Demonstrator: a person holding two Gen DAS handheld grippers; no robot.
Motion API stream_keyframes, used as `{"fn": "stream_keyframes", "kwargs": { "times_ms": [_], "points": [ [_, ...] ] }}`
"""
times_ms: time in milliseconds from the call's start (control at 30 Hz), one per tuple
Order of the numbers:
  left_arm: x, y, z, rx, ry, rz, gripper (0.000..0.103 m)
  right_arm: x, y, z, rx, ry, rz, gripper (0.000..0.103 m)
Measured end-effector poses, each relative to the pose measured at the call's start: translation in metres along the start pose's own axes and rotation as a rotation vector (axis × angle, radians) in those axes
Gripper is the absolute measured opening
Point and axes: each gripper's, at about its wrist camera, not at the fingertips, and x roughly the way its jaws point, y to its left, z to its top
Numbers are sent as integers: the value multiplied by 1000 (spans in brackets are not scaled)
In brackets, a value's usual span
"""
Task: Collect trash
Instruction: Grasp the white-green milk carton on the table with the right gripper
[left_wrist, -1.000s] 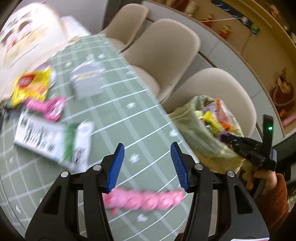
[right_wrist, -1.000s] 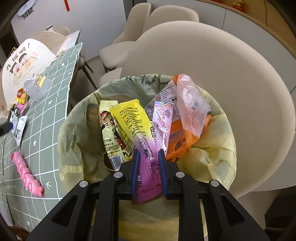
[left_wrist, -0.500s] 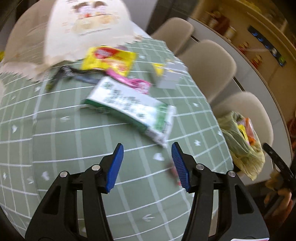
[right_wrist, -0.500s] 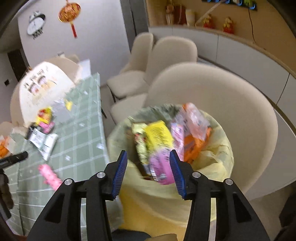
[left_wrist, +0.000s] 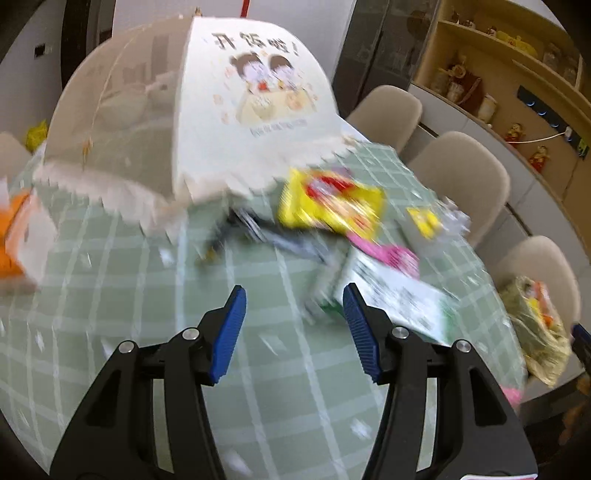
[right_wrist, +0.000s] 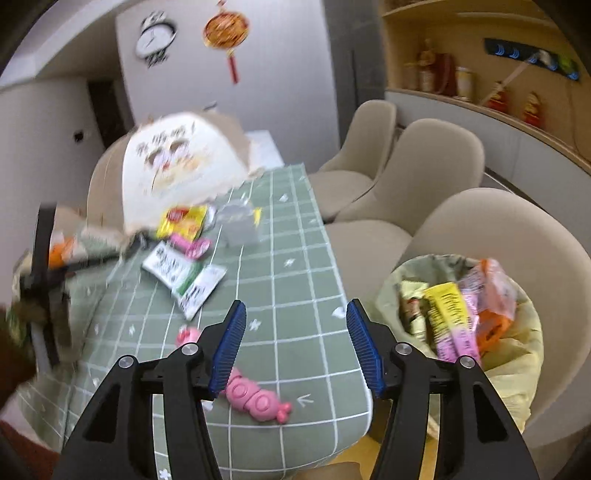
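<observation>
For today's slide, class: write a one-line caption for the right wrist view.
Empty right gripper, jaws opening, above a green checked table strewn with wrappers; a full trash bag sits on the chair beside it.

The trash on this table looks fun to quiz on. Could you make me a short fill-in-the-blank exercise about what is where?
1. The trash bag sits on a beige ____.
2. The pink wrapper lies near the table's edge on a checked tablecloth whose colour is ____.
3. Between the fingertips of the right gripper there is ____.
4. The yellow packet lies beside the mesh food ____.

Missing words: chair; green; nothing; cover
</observation>
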Motion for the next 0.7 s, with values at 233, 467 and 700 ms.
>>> {"fn": "stream_keyframes", "kwargs": {
  "times_ms": [233,467,700],
  "points": [
    [64,44,49,-58,39,50,52,27,15,-9,-10,50,-13,54],
    [107,33,56,-42,137,18,39,56,22,-10,-15,126,12,54],
    [81,13,20,-36,217,-110,19,73,61,12,-156,129,170,54]
  ]
}}
